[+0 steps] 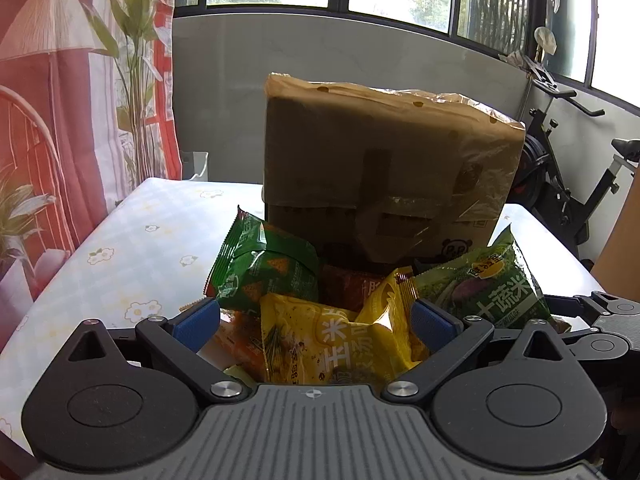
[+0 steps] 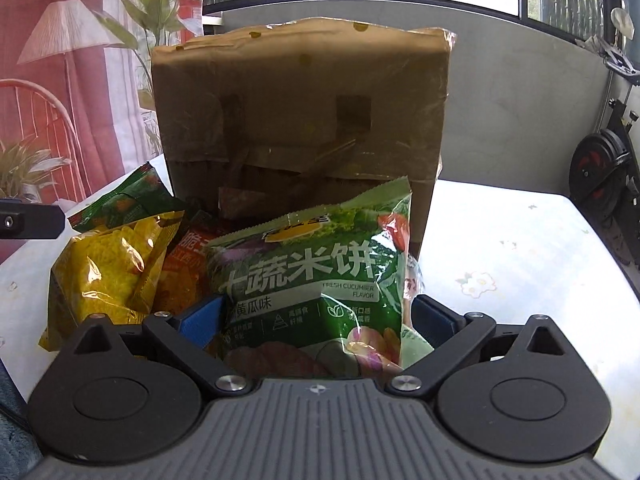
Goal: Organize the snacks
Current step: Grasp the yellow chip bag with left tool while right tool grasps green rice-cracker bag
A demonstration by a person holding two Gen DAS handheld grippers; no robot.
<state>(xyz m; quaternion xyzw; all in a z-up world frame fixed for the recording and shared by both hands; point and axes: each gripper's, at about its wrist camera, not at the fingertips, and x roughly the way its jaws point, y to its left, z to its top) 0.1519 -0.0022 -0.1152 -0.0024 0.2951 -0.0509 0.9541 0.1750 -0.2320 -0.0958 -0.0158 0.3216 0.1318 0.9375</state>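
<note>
Little of the organizing looked done. A heap of snack packets lay against the front of the tall brown cardboard box (image 2: pixel 300 120), which stood upright on the white flower-print tablecloth (image 2: pixel 520 264); I could not tell whether anything had gone inside the box.

The left gripper (image 1: pixel 316 316) had its blue-padded jaws spread wide around the crinkled yellow foil snack packet (image 1: pixel 320 344), just in front of the box; whether the pads touched the foil could not be told, so it seemed positioned but not clamped.

The right gripper (image 2: pixel 318 318) was likewise wide open, straddling the green cucumber-flavour rice cracker bag (image 2: pixel 316 280), which leaned against the box's right front.

Left of that, the green tortilla-chip bag (image 1: pixel 268 268) and an orange-red packet (image 2: pixel 186 276) sat untouched, so by my judgement nearly all the sorting remained.
</note>
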